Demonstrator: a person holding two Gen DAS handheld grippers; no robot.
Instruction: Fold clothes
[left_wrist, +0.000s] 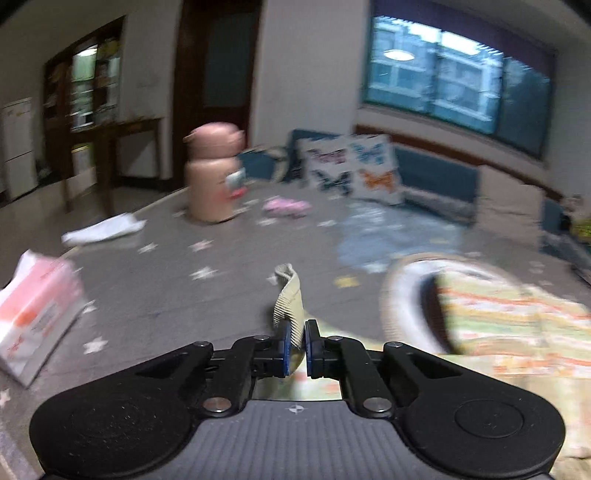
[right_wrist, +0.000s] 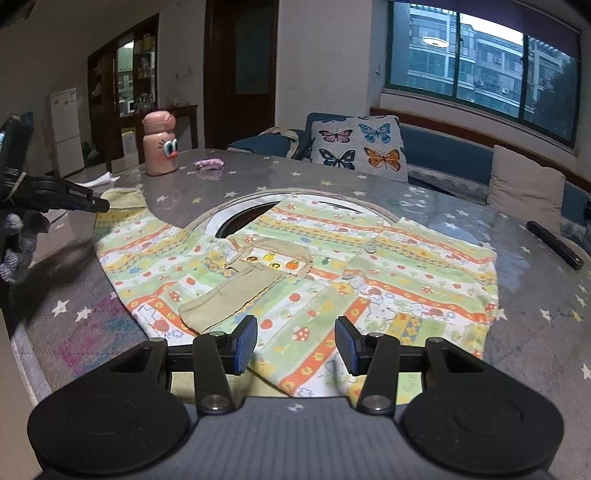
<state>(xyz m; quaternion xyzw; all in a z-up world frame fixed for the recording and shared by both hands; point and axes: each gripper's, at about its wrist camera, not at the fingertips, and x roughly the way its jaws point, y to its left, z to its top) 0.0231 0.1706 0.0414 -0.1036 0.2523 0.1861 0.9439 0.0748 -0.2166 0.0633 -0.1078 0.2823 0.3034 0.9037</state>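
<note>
The left wrist view is smeared by blur: at its left edge a pink-and-white tissue pack (left_wrist: 37, 317) carries print too smudged to read, and a white cloth (left_wrist: 103, 229) beyond it has no clear outline. The left gripper (left_wrist: 296, 347) has its jaws nearly together, pinching the beige ribbed cuff (left_wrist: 290, 310), which stands up from between the pads. In the right wrist view that gripper (right_wrist: 96, 204) enters from the left, its tips hidden in the cuff and its small white lettering illegible. The patterned garment (right_wrist: 332, 266) lies flat on the star-printed table (right_wrist: 535, 295), its long axis running left to right, neckline toward the far side and hem cut off under the right gripper (right_wrist: 295, 343). That gripper's jaws stand moderately apart over the hem; whether the pads touch cloth cannot be told. A pink cartoon bottle (right_wrist: 159, 144) stands beyond, a black bar (right_wrist: 554, 243) at far right.
</note>
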